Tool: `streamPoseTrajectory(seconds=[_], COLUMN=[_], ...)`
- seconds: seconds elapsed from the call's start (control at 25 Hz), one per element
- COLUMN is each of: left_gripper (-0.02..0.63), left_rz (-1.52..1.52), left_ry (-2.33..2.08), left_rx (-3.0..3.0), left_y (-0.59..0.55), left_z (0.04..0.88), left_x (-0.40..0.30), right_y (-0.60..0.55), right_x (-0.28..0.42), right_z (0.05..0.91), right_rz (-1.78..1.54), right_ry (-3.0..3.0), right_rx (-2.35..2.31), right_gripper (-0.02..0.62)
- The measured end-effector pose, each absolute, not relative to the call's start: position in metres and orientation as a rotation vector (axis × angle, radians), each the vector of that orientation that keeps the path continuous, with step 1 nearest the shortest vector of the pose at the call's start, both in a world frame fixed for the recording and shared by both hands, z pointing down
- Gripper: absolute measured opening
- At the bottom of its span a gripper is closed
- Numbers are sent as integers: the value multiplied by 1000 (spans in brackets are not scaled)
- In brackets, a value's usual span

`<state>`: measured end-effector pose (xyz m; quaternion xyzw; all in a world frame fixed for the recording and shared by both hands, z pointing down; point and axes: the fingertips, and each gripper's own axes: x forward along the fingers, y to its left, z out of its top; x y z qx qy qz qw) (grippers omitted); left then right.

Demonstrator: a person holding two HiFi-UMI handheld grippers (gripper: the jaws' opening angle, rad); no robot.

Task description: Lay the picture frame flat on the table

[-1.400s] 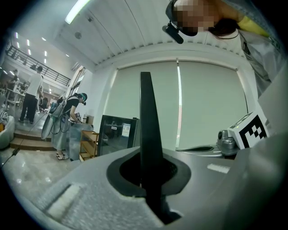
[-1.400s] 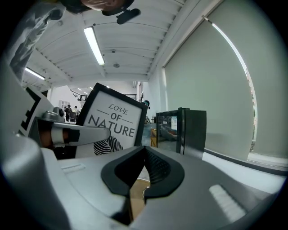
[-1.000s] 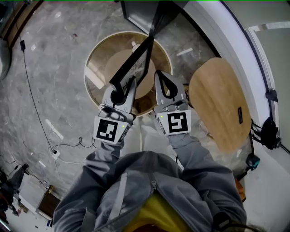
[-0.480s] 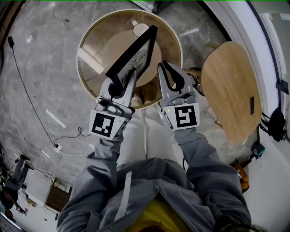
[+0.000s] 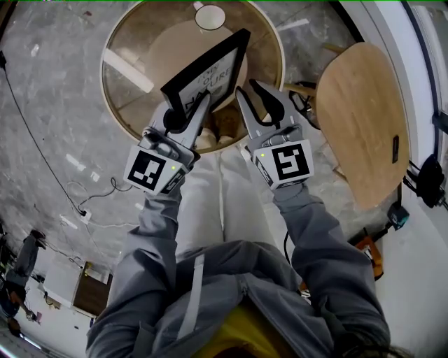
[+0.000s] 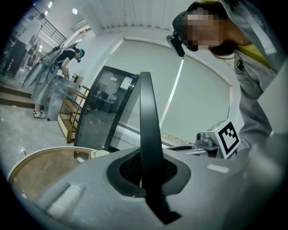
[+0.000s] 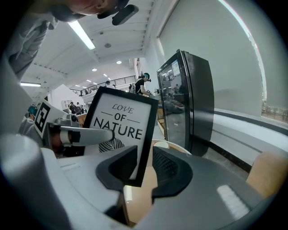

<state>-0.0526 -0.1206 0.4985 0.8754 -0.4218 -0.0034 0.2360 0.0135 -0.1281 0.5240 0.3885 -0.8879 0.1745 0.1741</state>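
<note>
The picture frame (image 5: 210,70) is black with a white "LOVE OF NATURE" print (image 7: 118,123). It stands tilted in the air over the round table (image 5: 115,87). My left gripper (image 5: 183,120) is shut on its lower left corner, and in the left gripper view the frame (image 6: 146,117) shows edge-on between the closed jaws (image 6: 146,173). My right gripper (image 5: 250,92) is at the frame's right edge. Its jaws are opening: the frame's lower corner stands between them (image 7: 145,168), with a gap on the right pad's side.
A small white round dish (image 5: 210,15) sits at the table's far side. A wooden chair seat (image 5: 360,105) is to the right. A tall black glass-door cabinet (image 7: 189,99) stands beyond the table. Cables lie on the floor at the left (image 5: 91,210).
Both grippers and the frame have come forward over the round table. The right gripper's jaws have spread apart beside the frame's edge. The left grip is unchanged.
</note>
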Motion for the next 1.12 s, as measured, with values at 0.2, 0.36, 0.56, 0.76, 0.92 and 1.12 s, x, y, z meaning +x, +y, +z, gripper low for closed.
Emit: streamPoseTrajectory(seconds=[0.2,0.36,0.56,0.76,0.92,1.12], left_gripper=[12,12,12,11,11,11], left_rz=[-29,-85,-128,-182,-206,-203], left_ry=[-1006,-844,-675,-472,-344,-234], left_rx=[2419,2428,2460,2466,2454,2453], left_y=[-113,-101,-86,-81,-75,-75], left_z=[513,510,503,501,500,500], left_x=[-46,-41,-48,-47,-49,-47], right_y=[-116,-102,-86,-78,-73,-71], right_x=[23,26,13,3,-5,-15], right_z=[543,546,542,538,530,518], right_rz=[554,586,653,681,711,745], right_ry=[-2516,-2515,-2568,-2663,-2724,-2784], right_rx=[1005,945,861,682,571,455], right_gripper=[120,141,161,190,196,154])
